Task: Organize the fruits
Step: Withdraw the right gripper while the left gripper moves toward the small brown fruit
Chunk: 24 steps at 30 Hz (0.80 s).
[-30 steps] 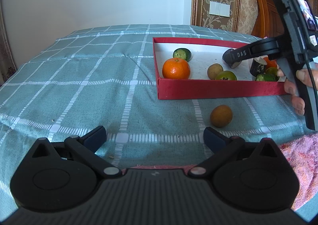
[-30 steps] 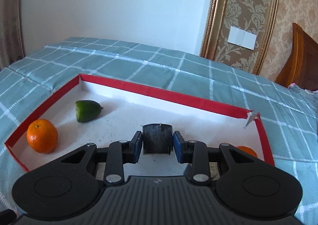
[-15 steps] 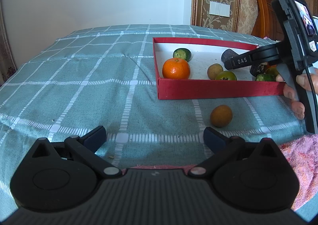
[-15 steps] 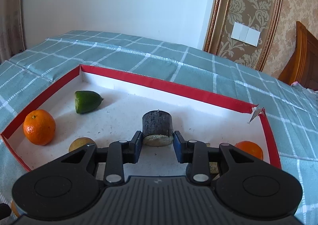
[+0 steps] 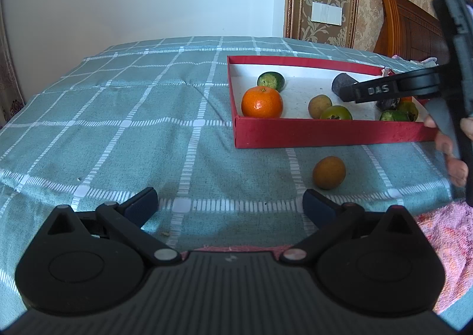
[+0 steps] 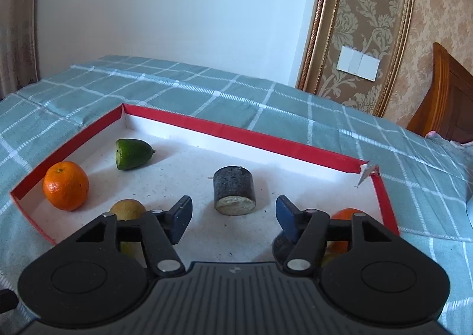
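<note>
Right wrist view, dark cylindrical fruit piece, pale cut end, upright in red tray

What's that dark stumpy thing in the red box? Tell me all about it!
The dark stump is a short, chunky cylinder with a rough, nearly black skin and a pale, fibrous cut end facing the camera. It rests on the white floor of the red box, near the middle. Nothing touches it; the right hand-held gripper sits open just before it.

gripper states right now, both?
Left gripper: open, empty, above the bedspread.
Right gripper: open, empty, dark chunk lies free in the red box.
</note>
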Motion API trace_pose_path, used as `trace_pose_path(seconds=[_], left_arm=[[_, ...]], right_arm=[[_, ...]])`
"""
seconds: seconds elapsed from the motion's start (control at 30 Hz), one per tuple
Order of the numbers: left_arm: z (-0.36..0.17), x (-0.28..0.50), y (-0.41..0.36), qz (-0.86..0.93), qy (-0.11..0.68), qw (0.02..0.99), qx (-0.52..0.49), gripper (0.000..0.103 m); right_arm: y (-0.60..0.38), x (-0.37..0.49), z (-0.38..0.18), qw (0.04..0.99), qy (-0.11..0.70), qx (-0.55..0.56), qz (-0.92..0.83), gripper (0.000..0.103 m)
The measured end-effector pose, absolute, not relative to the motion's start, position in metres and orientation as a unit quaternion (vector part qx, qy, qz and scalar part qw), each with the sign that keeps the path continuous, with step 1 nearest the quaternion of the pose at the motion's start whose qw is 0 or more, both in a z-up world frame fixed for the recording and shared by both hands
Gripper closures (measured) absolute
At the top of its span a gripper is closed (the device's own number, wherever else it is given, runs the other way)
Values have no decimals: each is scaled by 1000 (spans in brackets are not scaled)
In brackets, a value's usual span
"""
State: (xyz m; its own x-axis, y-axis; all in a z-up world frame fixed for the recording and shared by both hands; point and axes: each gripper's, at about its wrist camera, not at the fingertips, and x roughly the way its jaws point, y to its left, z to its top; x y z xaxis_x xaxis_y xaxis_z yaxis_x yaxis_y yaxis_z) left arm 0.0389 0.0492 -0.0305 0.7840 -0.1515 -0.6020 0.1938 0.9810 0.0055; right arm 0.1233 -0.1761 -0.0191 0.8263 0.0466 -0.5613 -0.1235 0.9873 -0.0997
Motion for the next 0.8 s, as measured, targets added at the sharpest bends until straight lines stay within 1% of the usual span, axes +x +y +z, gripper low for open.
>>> trace_pose_path(seconds=[0.4,0.43,0.5,0.53,0.8], left_arm=[[-31,39,49,-91,316,944,34,0],[-31,39,49,-91,316,944,34,0],[-31,39,49,-91,316,944,34,0],[-31,39,49,-91,316,944,34,0],[-31,39,49,-91,316,944,34,0]], right_arm=[[-185,94,-9,960,271,-42,57,39],[-187,89,-7,961,266,-41,56,38],[-192,78,-4,965,256,-34,56,30],[-195,73,-3,966,251,-29,55,29],[-211,42,-4,967,245,-9,70,28]])
